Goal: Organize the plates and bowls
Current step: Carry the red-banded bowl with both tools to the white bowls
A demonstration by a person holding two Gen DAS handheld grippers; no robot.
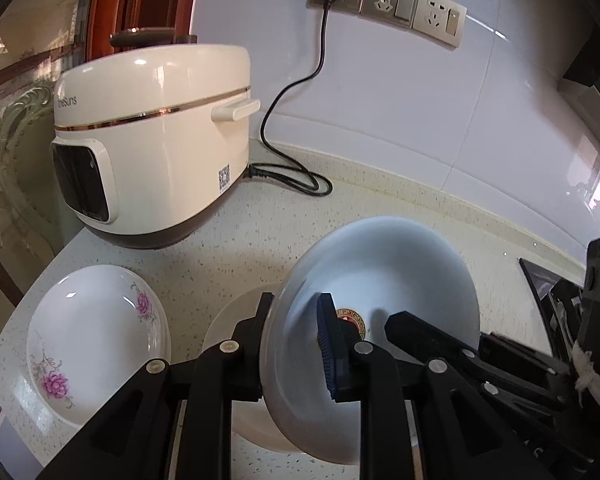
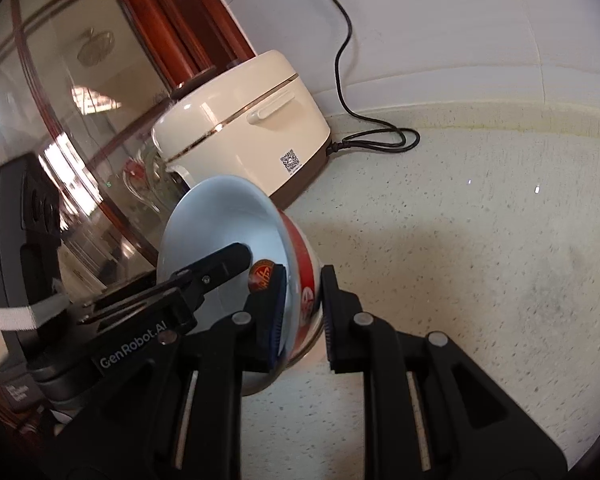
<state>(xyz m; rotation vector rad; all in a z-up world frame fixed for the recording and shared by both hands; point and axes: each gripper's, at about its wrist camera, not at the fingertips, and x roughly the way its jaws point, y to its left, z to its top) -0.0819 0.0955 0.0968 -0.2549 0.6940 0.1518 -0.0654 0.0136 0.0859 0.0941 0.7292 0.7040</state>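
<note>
A white bowl (image 1: 380,276) with a red and gold emblem inside and a red band outside is held tilted above the counter. My left gripper (image 1: 296,320) is shut on its left rim. My right gripper (image 2: 304,300) is shut on its opposite rim, one finger inside (image 1: 412,330). The bowl (image 2: 224,216) shows its red band in the right wrist view. A plain white plate (image 1: 236,320) lies on the counter under the bowl. A white plate with pink flowers (image 1: 96,336) lies at the left.
A cream rice cooker (image 1: 156,140) stands at the back left, its black cord (image 1: 300,92) running to wall sockets (image 1: 388,0). The speckled counter (image 2: 480,240) stretches to the right. A glass partition with a red frame (image 2: 60,120) is at the left.
</note>
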